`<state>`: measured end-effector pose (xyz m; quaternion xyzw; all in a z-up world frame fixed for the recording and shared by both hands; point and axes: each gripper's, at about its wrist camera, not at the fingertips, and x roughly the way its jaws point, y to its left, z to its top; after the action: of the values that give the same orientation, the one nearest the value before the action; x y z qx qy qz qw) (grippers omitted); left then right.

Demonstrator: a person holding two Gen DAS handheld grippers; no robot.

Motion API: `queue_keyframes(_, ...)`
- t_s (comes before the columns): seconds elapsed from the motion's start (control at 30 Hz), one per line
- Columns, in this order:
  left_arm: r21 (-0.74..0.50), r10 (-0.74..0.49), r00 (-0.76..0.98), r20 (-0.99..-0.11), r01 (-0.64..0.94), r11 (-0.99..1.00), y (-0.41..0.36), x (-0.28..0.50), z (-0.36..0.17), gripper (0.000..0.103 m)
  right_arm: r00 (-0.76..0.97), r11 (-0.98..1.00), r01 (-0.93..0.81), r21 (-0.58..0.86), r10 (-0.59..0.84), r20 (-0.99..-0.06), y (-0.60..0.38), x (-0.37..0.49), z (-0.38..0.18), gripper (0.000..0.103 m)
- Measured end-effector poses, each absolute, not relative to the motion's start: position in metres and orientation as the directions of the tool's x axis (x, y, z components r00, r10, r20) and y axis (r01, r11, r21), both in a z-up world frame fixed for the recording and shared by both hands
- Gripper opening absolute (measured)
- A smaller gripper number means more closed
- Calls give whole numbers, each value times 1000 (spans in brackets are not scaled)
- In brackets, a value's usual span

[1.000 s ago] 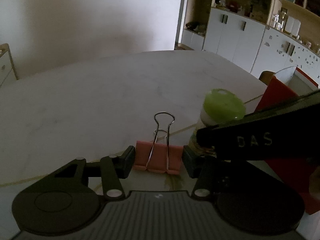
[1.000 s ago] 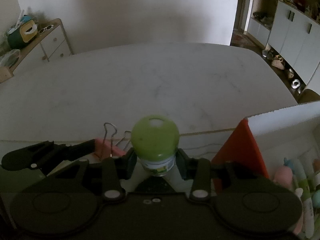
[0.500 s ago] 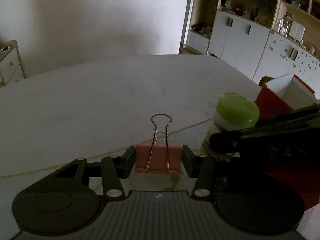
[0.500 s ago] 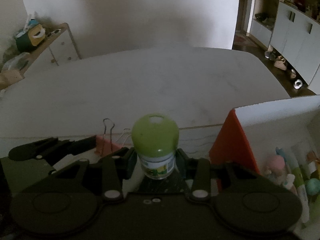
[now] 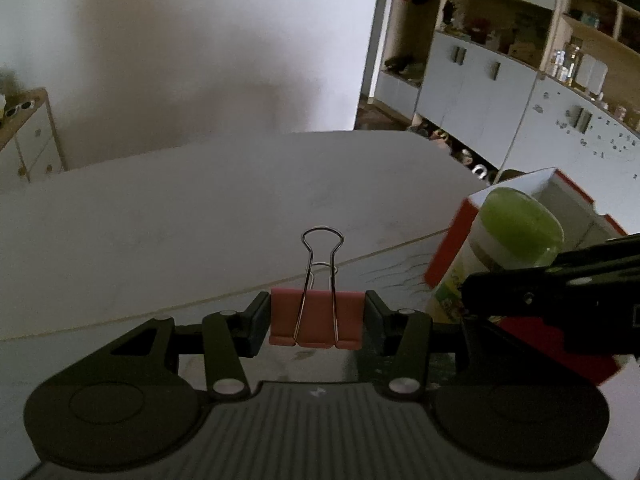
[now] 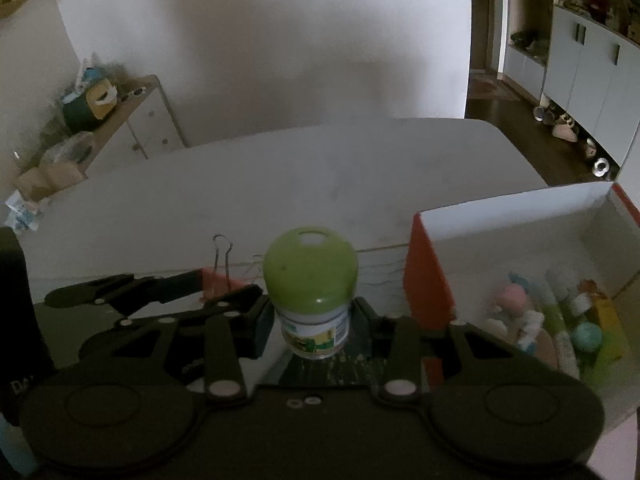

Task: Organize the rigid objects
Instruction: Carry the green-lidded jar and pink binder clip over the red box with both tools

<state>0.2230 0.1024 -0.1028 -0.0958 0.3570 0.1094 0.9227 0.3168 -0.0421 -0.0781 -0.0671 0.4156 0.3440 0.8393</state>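
My left gripper (image 5: 317,320) is shut on a pink binder clip (image 5: 316,316), its wire handles standing up, held above the white marble table (image 5: 200,208). My right gripper (image 6: 312,324) is shut on a small white bottle with a green cap (image 6: 310,280), held upright in the air. In the left wrist view the bottle (image 5: 516,232) hangs at the right in front of the red and white box (image 5: 568,196). In the right wrist view the clip (image 6: 218,280) and left gripper (image 6: 208,280) sit just left of the bottle.
The open red and white box (image 6: 520,216) stands at the right of the table and holds several small toys and bottles (image 6: 560,312). A wooden drawer unit (image 6: 132,132) with clutter stands by the far wall. White cabinets (image 5: 500,92) line the right.
Both grippers have risen from the table with their objects and shifted toward the box, which now shows its inside in the right wrist view. Grips unchanged.
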Motion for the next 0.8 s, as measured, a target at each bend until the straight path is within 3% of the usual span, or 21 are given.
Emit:
queue_keyframes(0.37,-101,89,755,-649,-202,974,56,216,-57,49,442,757,-625,189,543,-714,-94,310,-50,41)
queue_keyframes(0.8,-85,67,750,-658,-162,983,-12,252,-41,49,463,781,-593,194,529,-712,-162,338,-54,41)
